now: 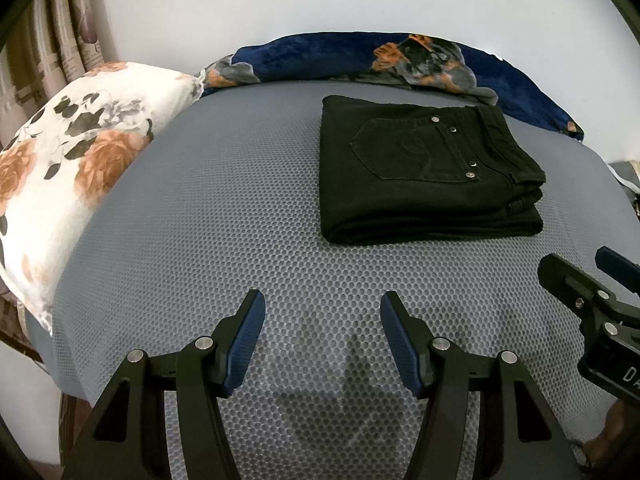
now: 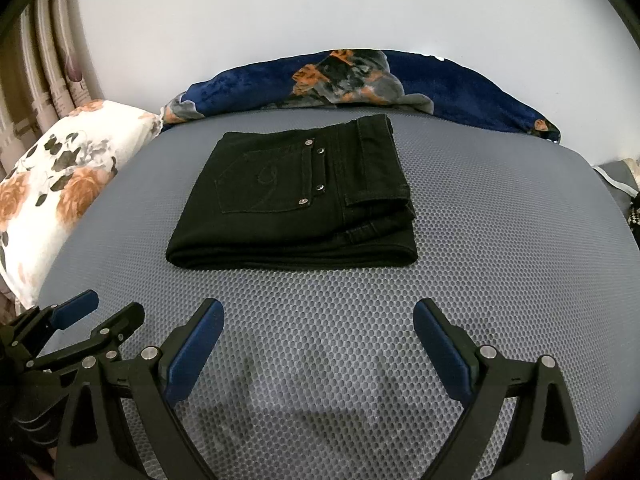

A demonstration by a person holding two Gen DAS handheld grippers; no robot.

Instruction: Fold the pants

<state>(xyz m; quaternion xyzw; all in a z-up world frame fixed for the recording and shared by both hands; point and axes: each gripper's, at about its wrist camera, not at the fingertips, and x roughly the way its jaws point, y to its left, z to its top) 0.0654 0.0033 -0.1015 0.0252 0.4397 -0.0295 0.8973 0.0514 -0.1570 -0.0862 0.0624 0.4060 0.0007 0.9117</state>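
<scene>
The black pants (image 1: pixel 420 172) lie folded into a thick, roughly rectangular stack on the grey mattress (image 1: pixel 200 220), whose cover is a mesh of small honeycomb cells. The denim is matte, with a stitched back pocket and four metal rivets facing up; the folded layers show along the near edge and the waistband lies toward the pants' right side. Beyond the pants, a plush navy blanket (image 1: pixel 360 56) with orange and grey flowers runs along the white wall. To the left of the pants sits a soft white pillow (image 1: pixel 80 160) printed with orange roses, at the mattress edge. In front of the pants, bare mesh stretches wide, and both grippers hang over it, well apart from the cloth. The left gripper (image 1: pixel 322 320) stands released, its ribbed blue pads apart with nothing between them. The right gripper (image 2: pixel 318 328) is likewise released and empty, spread wider. The left wrist view shows the pants off to the right; the right wrist view centres them and shows a patterned cloth at the far right edge.
</scene>
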